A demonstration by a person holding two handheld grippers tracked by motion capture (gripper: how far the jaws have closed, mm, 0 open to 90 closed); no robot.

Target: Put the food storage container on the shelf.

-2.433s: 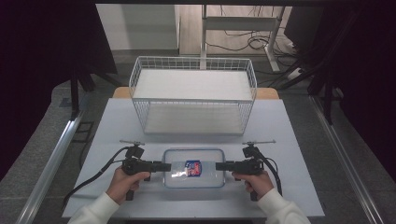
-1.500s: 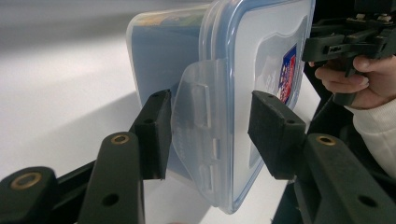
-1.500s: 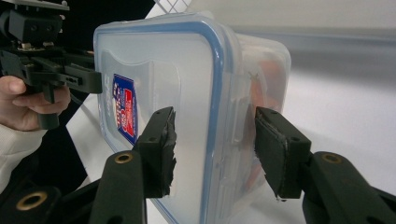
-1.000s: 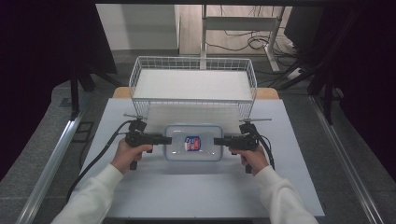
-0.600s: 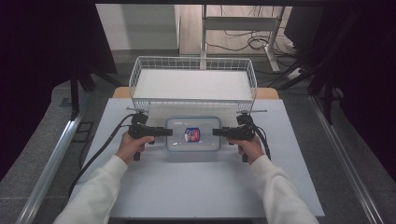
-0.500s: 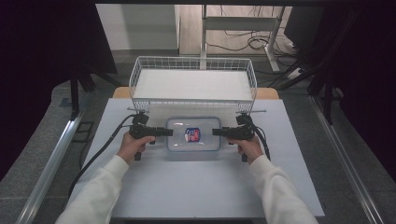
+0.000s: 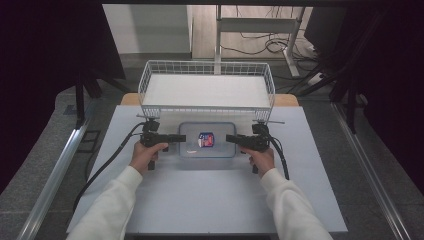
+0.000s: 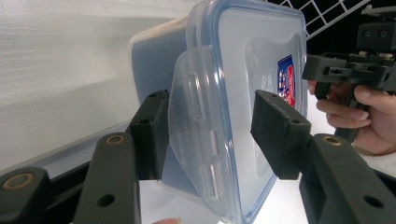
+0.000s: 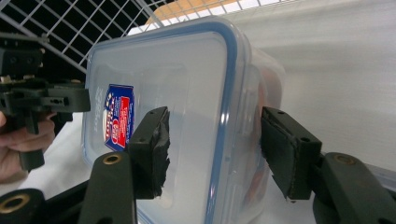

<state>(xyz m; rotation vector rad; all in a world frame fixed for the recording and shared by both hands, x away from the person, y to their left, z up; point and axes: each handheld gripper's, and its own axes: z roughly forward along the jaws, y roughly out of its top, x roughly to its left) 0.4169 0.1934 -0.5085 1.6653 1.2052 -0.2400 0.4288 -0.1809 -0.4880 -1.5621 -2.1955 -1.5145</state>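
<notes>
The left gripper (image 7: 181, 138) has its jaws spread around the left end of a clear plastic container (image 7: 208, 140). In the left gripper view the end flap of the lid (image 8: 196, 140) sits between the two black pads; one pad (image 8: 275, 133) stands clear of the lid's top, and the other is just beside the flap, though I cannot tell if it touches. These jaws have just been opening. The right gripper (image 7: 230, 138) does the same at the opposite end: its jaws have just been opening too, and in the right gripper view both pads stand off the container (image 9: 187, 116), with the blue-rimmed edge between them.

The container sits flat on the white worktop (image 7: 210, 200), lid on, with a red and blue label (image 7: 206, 139) on top. It lies just in front of a white wire basket (image 7: 207, 67) that stands at the far edge. Both hands hold their grippers level, pointing inward at each other, cables trailing back along the white sleeves.
</notes>
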